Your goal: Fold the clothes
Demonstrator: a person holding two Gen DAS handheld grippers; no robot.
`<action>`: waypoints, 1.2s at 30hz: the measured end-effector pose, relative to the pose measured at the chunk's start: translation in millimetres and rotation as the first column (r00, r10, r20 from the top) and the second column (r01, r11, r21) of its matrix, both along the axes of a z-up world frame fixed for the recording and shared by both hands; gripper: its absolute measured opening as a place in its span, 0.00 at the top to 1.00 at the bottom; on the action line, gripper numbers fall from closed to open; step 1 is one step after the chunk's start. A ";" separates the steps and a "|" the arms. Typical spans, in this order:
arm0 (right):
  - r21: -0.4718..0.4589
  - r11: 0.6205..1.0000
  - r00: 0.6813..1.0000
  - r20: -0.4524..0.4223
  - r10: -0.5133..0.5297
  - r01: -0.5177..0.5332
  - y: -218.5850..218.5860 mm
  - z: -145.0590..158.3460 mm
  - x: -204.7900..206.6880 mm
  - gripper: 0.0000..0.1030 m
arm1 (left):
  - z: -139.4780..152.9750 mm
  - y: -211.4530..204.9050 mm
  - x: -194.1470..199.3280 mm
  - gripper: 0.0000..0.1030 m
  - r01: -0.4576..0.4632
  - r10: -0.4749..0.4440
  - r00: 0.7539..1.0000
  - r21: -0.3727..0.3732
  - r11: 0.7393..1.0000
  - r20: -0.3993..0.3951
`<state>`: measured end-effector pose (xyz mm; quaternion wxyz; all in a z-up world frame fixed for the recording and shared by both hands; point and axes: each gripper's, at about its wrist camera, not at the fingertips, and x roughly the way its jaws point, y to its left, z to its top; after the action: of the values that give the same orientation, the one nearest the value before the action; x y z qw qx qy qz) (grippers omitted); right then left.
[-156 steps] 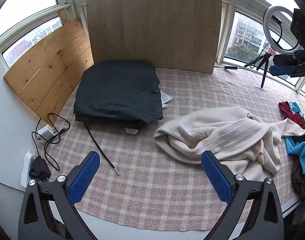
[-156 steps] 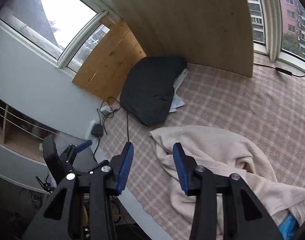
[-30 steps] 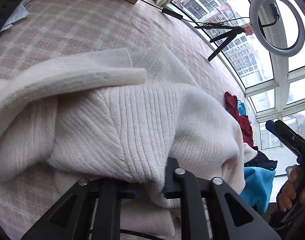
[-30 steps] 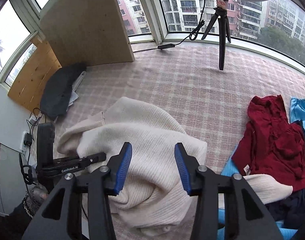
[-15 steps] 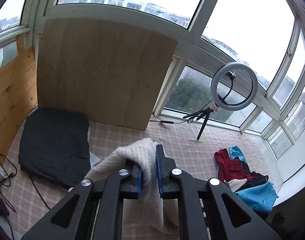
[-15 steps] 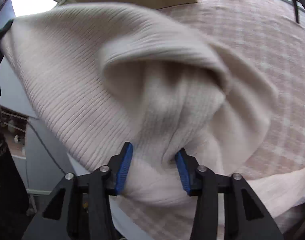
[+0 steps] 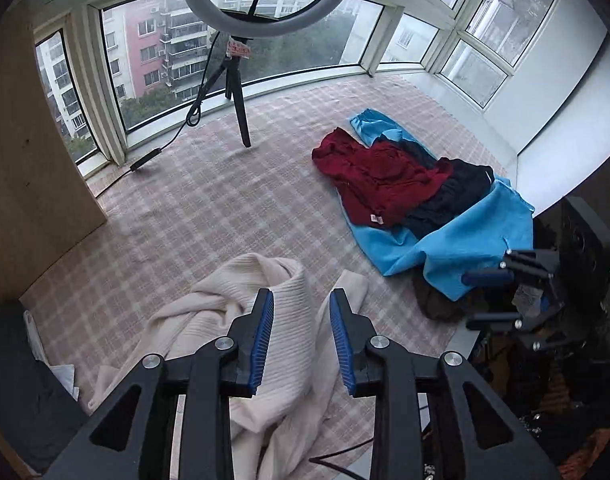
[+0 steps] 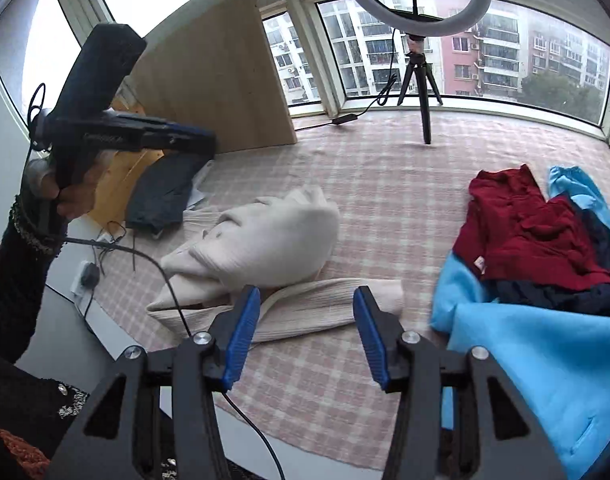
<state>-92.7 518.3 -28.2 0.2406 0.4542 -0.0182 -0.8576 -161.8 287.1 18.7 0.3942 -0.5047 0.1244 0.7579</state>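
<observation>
Left gripper: fingers parted with nothing between them, hanging over the near end of the sweater. Half a second ago the same fingers were pinched tight on a raised fold of that knit; the fold has been let go.

Right gripper: fingers spread wide and empty, poised above the near edge of the cloth. Half a second ago ribbed knit filled the gap between them; now only the sleeve lies below and beyond.

Cream sweater: back down on the checked cloth, in a rumpled heap, one sleeve stretched flat toward the clothes pile. About five seconds ago it lay bunched the other way; it has been lifted, turned and dropped.

Meaning for the task: by my reading this was a shake-out or re-lay, not a fold. The body is humped and creased, so it needs spreading flat before any fold holds.

Clothes pile: red, dark and blue garments in a loose tangle, well apart from the sweater, lying much as they did a second ago.

Dark folded item: far corner by the wooden board, placed as it was five seconds ago.
</observation>
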 end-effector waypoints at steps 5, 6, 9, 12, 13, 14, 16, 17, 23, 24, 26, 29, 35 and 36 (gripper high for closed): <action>0.175 0.968 0.982 -0.022 0.187 -0.181 -42.8 -26.1 -57.5 0.46 | -32.4 -111.9 8.6 0.51 -0.214 0.214 0.977 -0.030 0.976 -0.009; 0.214 0.948 0.970 -0.004 0.242 -0.235 -57.9 -37.7 -67.7 0.46 | -43.1 -128.8 13.6 0.51 -0.244 0.244 0.970 -0.047 0.969 -0.004; 0.315 0.857 0.911 0.082 0.403 -0.408 -96.6 -72.9 -85.9 0.46 | -75.7 -164.4 25.3 0.51 -0.296 0.300 0.952 -0.077 0.952 0.053; 0.399 0.751 0.847 0.166 0.506 -0.527 -119.5 -101.1 -94.4 0.46 | -102.4 -171.2 33.4 0.51 -0.305 0.314 0.942 -0.084 0.949 0.116; 0.410 0.735 0.837 0.169 0.521 -0.540 -119.6 -101.8 -94.8 0.46 | -107.6 -167.6 36.3 0.51 -0.296 0.305 0.943 -0.084 0.951 0.130; 0.413 0.725 0.829 0.165 0.535 -0.551 -118.4 -100.3 -94.8 0.46 | -110.9 -161.9 39.8 0.51 -0.279 0.288 0.947 -0.081 0.957 0.139; 0.414 0.710 0.812 0.154 0.563 -0.570 -115.2 -96.1 -94.7 0.46 | -117.6 -144.7 47.1 0.51 -0.215 0.225 0.966 -0.088 0.973 0.131; 0.408 0.705 0.804 0.145 0.577 -0.580 -112.8 -93.0 -94.8 0.46 | -121.6 -135.6 50.4 0.51 -0.183 0.195 0.974 -0.111 0.977 0.111; 0.439 0.635 0.739 0.112 0.664 -0.636 -119.9 -87.7 -96.3 0.46 | -161.6 -119.8 44.1 0.93 -0.191 0.225 0.962 -0.208 0.959 0.154; 0.445 0.619 0.723 0.102 0.683 -0.647 -123.5 -87.5 -97.0 0.46 | -161.4 -124.5 44.0 0.93 -0.215 0.247 0.955 -0.190 0.958 0.163; 0.449 0.581 0.681 0.089 0.727 -0.679 -130.8 -86.8 -96.1 0.46 | -148.2 -135.7 52.9 0.93 -0.249 0.268 0.952 -0.131 0.960 0.149; 0.422 0.519 0.609 0.108 0.785 -0.743 -146.3 -90.7 -96.8 0.46 | -128.9 -151.1 70.7 0.94 -0.285 0.294 0.949 -0.087 0.955 0.115; 0.459 0.498 0.609 0.125 0.783 -0.735 -162.4 -98.7 -95.9 0.47 | -133.6 -162.7 80.1 0.94 -0.347 0.354 0.928 -0.077 0.935 0.113; 0.466 0.495 0.610 0.128 0.782 -0.733 -165.0 -100.1 -95.7 0.57 | -137.3 -162.4 79.3 0.94 -0.353 0.360 0.926 -0.081 0.932 0.108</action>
<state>-188.4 353.4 -128.3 0.4738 0.4159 0.4054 -0.6620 -82.5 124.7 -118.6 0.2413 -0.5757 0.0291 0.7807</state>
